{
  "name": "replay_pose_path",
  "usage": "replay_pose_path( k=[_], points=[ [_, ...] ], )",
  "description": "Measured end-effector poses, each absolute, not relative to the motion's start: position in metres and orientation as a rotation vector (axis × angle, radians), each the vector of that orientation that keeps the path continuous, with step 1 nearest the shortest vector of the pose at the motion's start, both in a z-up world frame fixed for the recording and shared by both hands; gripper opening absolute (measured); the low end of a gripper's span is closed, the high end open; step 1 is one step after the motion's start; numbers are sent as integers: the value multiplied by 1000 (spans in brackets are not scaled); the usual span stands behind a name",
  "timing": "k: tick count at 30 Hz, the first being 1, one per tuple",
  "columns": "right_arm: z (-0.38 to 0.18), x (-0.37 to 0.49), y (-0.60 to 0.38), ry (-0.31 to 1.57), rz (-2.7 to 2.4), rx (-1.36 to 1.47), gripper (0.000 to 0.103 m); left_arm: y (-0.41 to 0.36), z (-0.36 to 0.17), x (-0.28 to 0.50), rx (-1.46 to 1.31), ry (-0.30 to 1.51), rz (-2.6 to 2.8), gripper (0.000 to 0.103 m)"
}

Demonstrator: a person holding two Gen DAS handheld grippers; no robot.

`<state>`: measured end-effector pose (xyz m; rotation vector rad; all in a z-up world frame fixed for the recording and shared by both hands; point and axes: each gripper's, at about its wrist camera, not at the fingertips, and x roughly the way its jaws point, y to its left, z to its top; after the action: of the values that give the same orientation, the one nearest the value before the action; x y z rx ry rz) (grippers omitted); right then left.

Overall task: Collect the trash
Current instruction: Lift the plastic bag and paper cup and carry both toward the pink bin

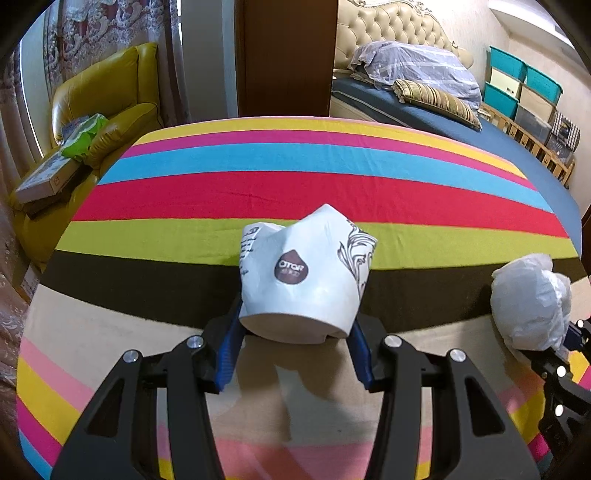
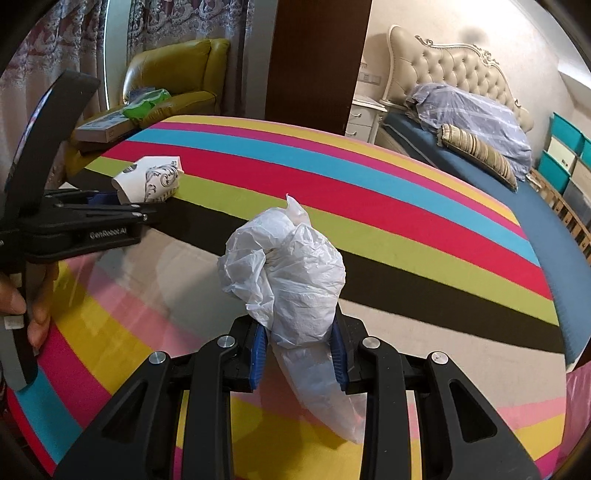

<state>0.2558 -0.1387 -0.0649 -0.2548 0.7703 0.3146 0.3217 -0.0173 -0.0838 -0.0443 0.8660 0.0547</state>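
Trash is sitting in both grippers, above a table draped in a striped cloth point(image 1: 295, 192) of yellow, pink, blue, red, green, black and cream bands.

Starting at the far left of the left wrist view, a mustard-yellow armchair point(image 1: 107, 96) is standing beyond the table's edge, carrying a flat cardboard box point(image 1: 46, 177) and a green packet point(image 1: 83, 136) on its seat. Behind the table, a dark wooden panel point(image 1: 286, 55) is rising in the middle.

Moving toward the centre, the left gripper point(image 1: 295, 350) is pinching a crumpled white paper cup point(image 1: 306, 273) with a brown drop logo and black scrollwork. Its blue fingers point(image 1: 227, 354) are pressing on the cup's base from either side, and the crushed rim is pointing away from the camera.

Further right, the right gripper point(image 2: 297, 350) is clamping a wadded white plastic bag point(image 2: 291, 269); the blue pads are squeezing its narrow lower part while the bulk is bulging above them and a tail is hanging below. In the left wrist view that same bag is showing at the right edge, well apart from the cup.

At the far right, a bed with a tufted cream headboard point(image 1: 391, 29) is holding a striped pillow point(image 1: 436, 98), and teal storage boxes point(image 1: 517, 79) are stacked along the wall.

A person's hand point(image 2: 22, 299) is gripping the left tool's handle in the right wrist view.
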Motion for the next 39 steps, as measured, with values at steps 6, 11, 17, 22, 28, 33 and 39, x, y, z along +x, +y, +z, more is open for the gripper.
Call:
replay_pose_path(
  k=[6,11,17,22,28,33,39],
  points=[
    [-65,243,-152,767,317,-219,29,-43,-81,288,-7,841,-7,49],
    [-60,233,-168,751,306,-193,29,-72,-76,259,59,792,-35,49],
    [-58,224,-188,745,290,-152,29,-93,-76,241,103,770,-66,49],
    [-56,216,-198,737,279,-142,29,-108,-74,230,134,758,-99,49],
    [-56,206,-214,731,250,-141,29,-126,-74,219,182,749,-144,49],
    [-64,198,-233,743,214,-130,29,-137,-74,214,210,743,-176,49],
    [-63,187,-255,733,177,-111,29,-152,-75,211,248,740,-210,49]
  ],
)
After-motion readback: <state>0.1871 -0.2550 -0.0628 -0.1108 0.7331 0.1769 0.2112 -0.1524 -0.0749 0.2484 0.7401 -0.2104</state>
